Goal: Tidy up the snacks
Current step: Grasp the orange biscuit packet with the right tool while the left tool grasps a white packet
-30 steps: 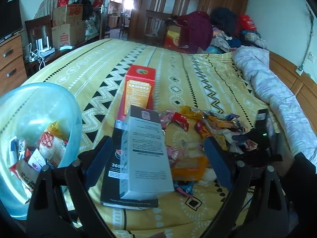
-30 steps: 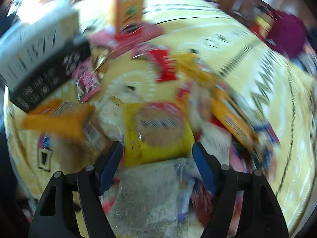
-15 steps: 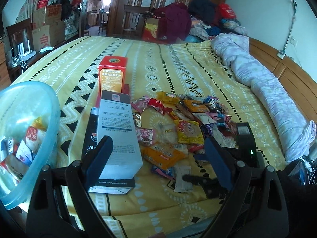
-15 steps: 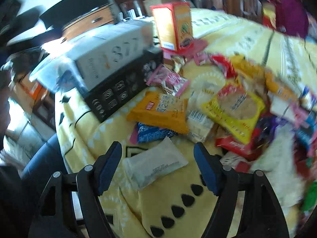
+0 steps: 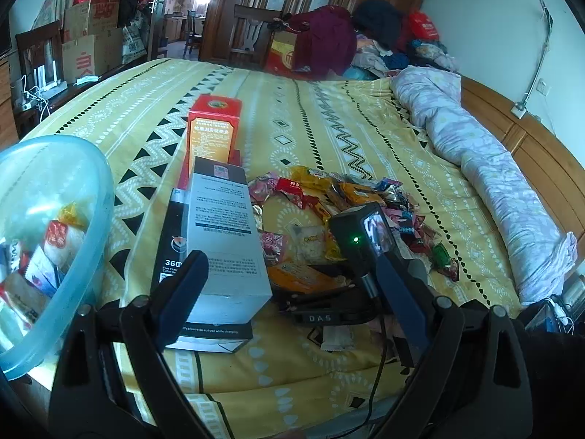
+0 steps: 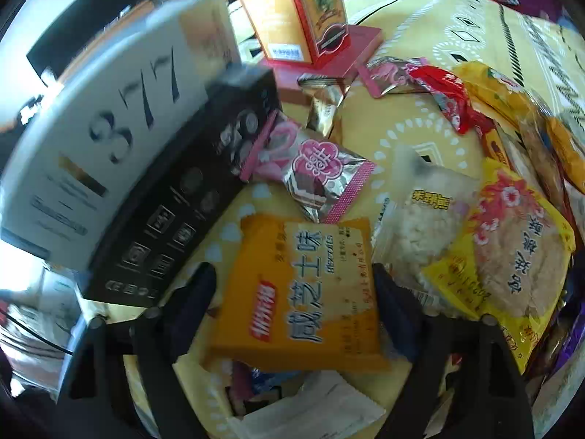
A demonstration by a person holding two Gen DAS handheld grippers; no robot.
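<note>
Right gripper (image 6: 294, 292) down low over the snack pile (image 5: 351, 212) on the yellow patterned bedspread (image 5: 329, 120), jaws spread on either side of an orange biscuit packet (image 6: 303, 289) with the packet sitting right between them; can't tell whether the pads actually touch its edges, looks more like straddling than pinching. Just beyond that packet, a pink-and-silver flower-print snack (image 6: 310, 172), and to its right a clear rice-cracker pack (image 6: 424, 219) partly tucked under a yellow flower-print bag (image 6: 512, 256). Off to the left, a grey-white box marked 377 (image 6: 109, 139) stacked on a black box (image 6: 182, 197), with a tall orange-red carton (image 6: 292, 11) standing upright at the far end. Left gripper (image 5: 292, 285) hanging near the near edge of the bed, jaws wide apart and nothing between them, pointing out over the boxes. Pale blue plastic bowl (image 5: 98, 183) at the far left, already holding a handful of wrapped snacks. Rolled-up lilac quilt (image 5: 493, 183) lying along the right side of the bed, well apart from the pile
</note>
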